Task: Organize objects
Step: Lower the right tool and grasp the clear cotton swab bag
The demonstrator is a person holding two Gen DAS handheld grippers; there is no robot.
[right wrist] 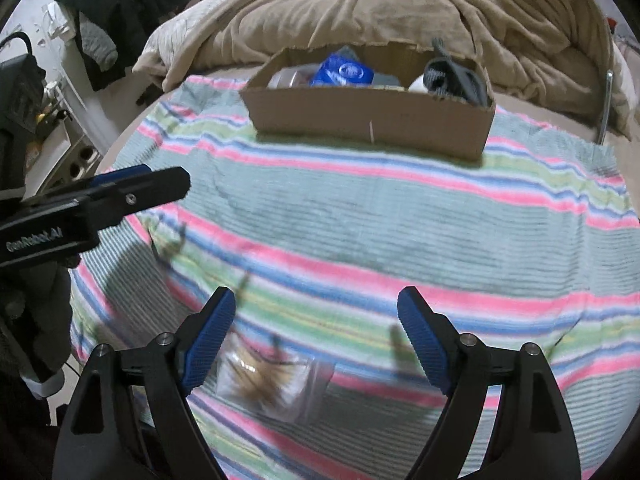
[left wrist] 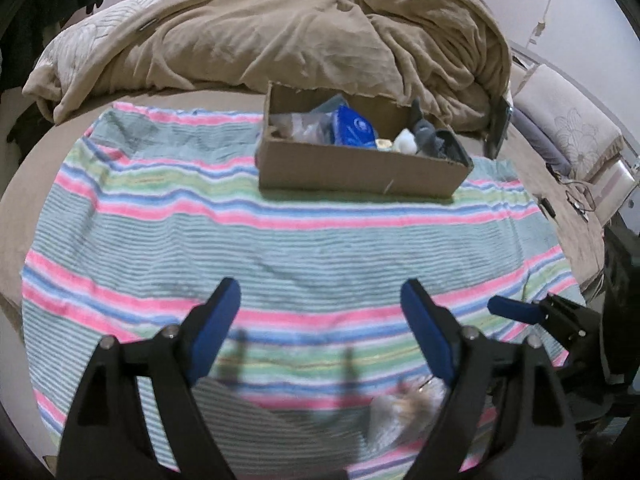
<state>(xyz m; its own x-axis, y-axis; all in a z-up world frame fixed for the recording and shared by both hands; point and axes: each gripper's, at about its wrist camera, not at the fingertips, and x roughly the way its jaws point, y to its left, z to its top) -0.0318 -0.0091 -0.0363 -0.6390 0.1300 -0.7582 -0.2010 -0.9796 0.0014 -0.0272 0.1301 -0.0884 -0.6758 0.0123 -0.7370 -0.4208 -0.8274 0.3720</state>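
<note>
A clear plastic bag with brownish contents lies on the striped towel near the front edge, just in front of my right gripper, which is open and empty above it. The bag also shows blurred in the left wrist view, low and right of my left gripper, which is open and empty. An open cardboard box stands at the towel's far side, also in the right wrist view. It holds a blue packet, grey socks and other small items.
A rumpled tan blanket lies behind the box on the bed. Dark clothes hang at the left. Cables and a device lie at the bed's right edge. Each gripper shows at the side of the other's view.
</note>
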